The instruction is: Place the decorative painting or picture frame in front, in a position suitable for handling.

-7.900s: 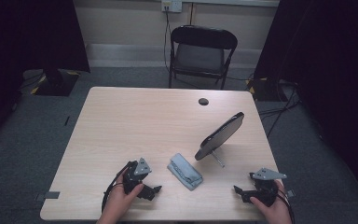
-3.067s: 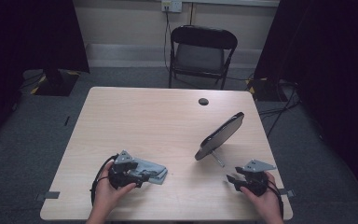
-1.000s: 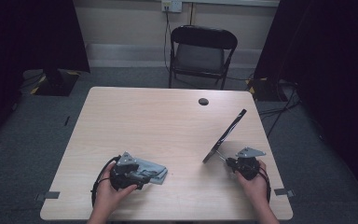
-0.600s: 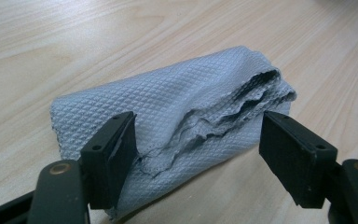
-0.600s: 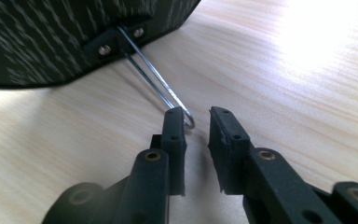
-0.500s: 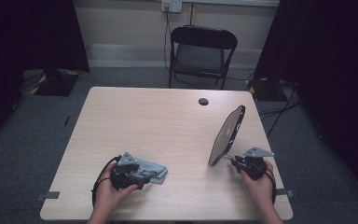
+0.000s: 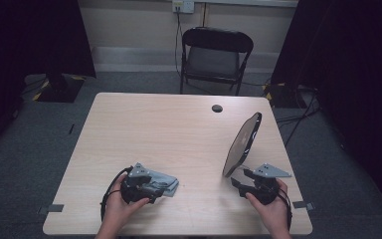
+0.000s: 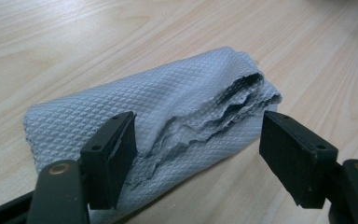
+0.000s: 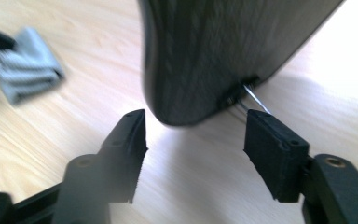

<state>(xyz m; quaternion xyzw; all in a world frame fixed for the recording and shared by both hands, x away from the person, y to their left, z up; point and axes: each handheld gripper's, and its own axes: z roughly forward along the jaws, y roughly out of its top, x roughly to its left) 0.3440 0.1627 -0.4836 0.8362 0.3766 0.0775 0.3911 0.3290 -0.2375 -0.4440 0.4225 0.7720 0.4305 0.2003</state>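
**Cloth at the left jaws, mirror standing free at the right**

At the near left of the table (image 7: 129,124), the left gripper (image 8: 198,140) sits over a folded grey cloth (image 8: 158,119). Its jaws stand apart around the near edge of the cloth: one pad lies against the fabric, the other is clear of the ragged folded end. The cloth's long axis runs across the jaws, so it looks bracketed rather than clamped; a grip would need the jaws to close across that length or the hand to turn.

Across a bare stretch of table, at the near right, an oval mirror (image 7: 242,143) stands steeply tilted on a thin wire stand (image 9: 256,100), its long axis running from near to far and upward. The right gripper (image 9: 193,140) is just on the near side of the mirror's lower rim. Its jaws have just been opening and now stand apart, with the rim ahead of the pads and nothing pressed between them.

The left hand is plainly the nearer to the cloth, which lies well left of the mirror; carrying it there would mean a sweep to the right.
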